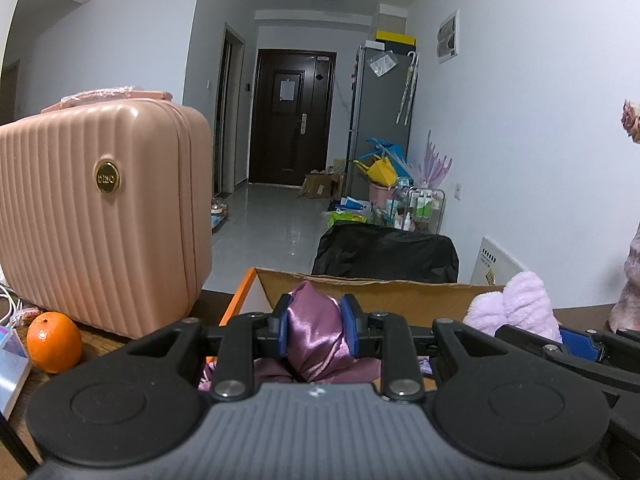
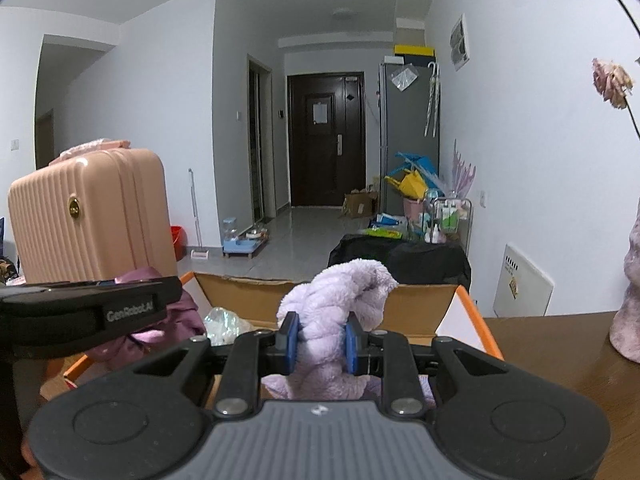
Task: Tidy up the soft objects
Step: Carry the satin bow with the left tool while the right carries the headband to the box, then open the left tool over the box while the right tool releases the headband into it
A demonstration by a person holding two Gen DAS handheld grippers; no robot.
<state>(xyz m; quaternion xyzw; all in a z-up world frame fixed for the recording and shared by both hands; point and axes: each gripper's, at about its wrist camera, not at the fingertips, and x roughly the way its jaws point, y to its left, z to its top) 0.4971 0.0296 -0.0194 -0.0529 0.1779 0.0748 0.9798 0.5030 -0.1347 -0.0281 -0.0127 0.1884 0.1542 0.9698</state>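
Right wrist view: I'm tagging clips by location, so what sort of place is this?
Most likely a lived-in home, an apartment's entry area. A dark front door closes a tiled hallway, a grey fridge stands beside it, and a pink suitcase sits on the wooden table.

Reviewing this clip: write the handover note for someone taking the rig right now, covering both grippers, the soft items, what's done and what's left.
Left gripper: shut on the purple satin cloth, held over the cardboard box.
Right gripper: shut on the fluffy lilac cloth, also over the box.
Done: both items picked up and brought over the box, which already holds a clear plastic item.
Left: release both cloths. The suitcase and orange on the table look untouched.
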